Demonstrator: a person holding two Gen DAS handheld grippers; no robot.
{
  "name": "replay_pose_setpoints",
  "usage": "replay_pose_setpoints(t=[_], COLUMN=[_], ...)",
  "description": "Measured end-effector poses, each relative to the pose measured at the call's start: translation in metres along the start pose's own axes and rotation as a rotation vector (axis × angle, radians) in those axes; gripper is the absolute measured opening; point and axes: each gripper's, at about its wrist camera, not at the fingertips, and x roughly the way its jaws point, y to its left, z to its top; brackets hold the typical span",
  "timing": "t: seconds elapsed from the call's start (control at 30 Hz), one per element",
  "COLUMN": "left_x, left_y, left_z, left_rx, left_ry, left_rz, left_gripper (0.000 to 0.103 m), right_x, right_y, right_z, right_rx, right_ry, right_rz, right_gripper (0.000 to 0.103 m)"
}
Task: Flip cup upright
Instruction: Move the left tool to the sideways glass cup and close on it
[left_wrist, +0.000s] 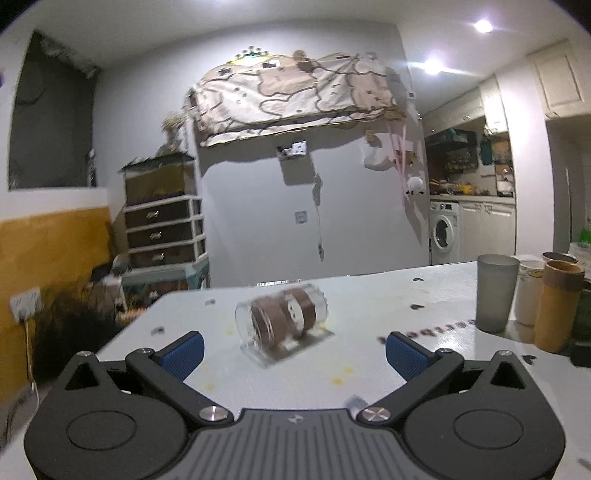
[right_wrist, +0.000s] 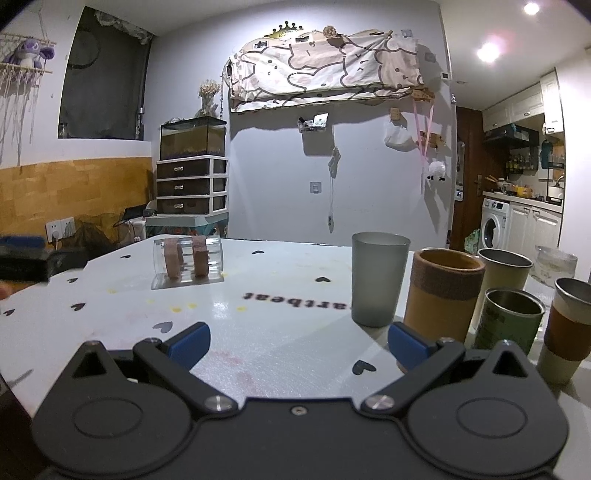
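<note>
The clear glass cup (left_wrist: 282, 317) with two brown bands lies on its side on the white table (left_wrist: 369, 295), just ahead of the left gripper (left_wrist: 293, 350), whose jaws are spread wide. Being round, it may roll away when pinched. Motion blur hides its rim. The right gripper (right_wrist: 297, 345), also spread, holds nothing.

Pale grey wall (right_wrist: 280, 177) with a cartoon-print cloth (right_wrist: 325, 70) hung high beneath a gold crown ornament (right_wrist: 287, 30). Left: dark window recess (right_wrist: 103, 74) above a yellow-tiled wainscot (right_wrist: 74, 192); a glass tank (right_wrist: 192, 137) stands on a three-drawer chest (right_wrist: 191, 185). A wall socket (right_wrist: 59, 228) is mounted on the tiles, and a purple plush toy (right_wrist: 31, 51) hangs at upper left. Right: kitchen alcove with white cabinets (right_wrist: 517, 105) and a washing machine (right_wrist: 494, 227). Two recessed ceiling lights (right_wrist: 489, 51) glare.
</note>
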Motion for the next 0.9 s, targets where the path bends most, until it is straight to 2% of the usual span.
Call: replay_pose_setpoints(t=[0.1, 0.17, 0.27, 0.47, 0.63, 0.8, 0.9], left_x=[0.026, 0.046, 0.082, 0.155, 0.211, 0.248, 0.266], left_y=[0.004, 0.002, -0.001, -0.011, -0.025, -0.036, -0.042], left_z=[0.023, 0.037, 0.053, 0.051, 0.036, 0.028, 0.020], left_rx=[0.054, 0.124, 0.276, 0.439, 0.614, 0.752, 0.870], left_ry=[-0.013, -0.015, 0.070, 0.203, 0.320, 0.394, 0.446], left_rz=[-0.027, -0.073, -0.186, -0.129, -0.025, 0.017, 0.062], left_gripper=[0.102, 0.102, 0.103, 0.103, 0.103, 0.103, 0.103], right_x=[0.001, 0.002, 0.003, 0.009, 0.016, 0.023, 0.026], right_y=[-0.001, -0.002, -0.004, -0.010, -0.015, -0.022, -0.027], right_z=[-0.001, -0.002, -0.004, -0.009, -0.013, -0.016, -0.018], right_rx=[0.008, 0.009, 0.009, 0.011, 0.029, 0.036, 0.042], right_ry=[0.002, 0.006, 0.010, 0.029, 0.052, 0.061, 0.070], right_rz=[0.002, 0.002, 0.005, -0.010, -0.023, -0.040, -0.050], right_gripper=[0.103, 0.103, 0.103, 0.103, 0.103, 0.103, 0.103])
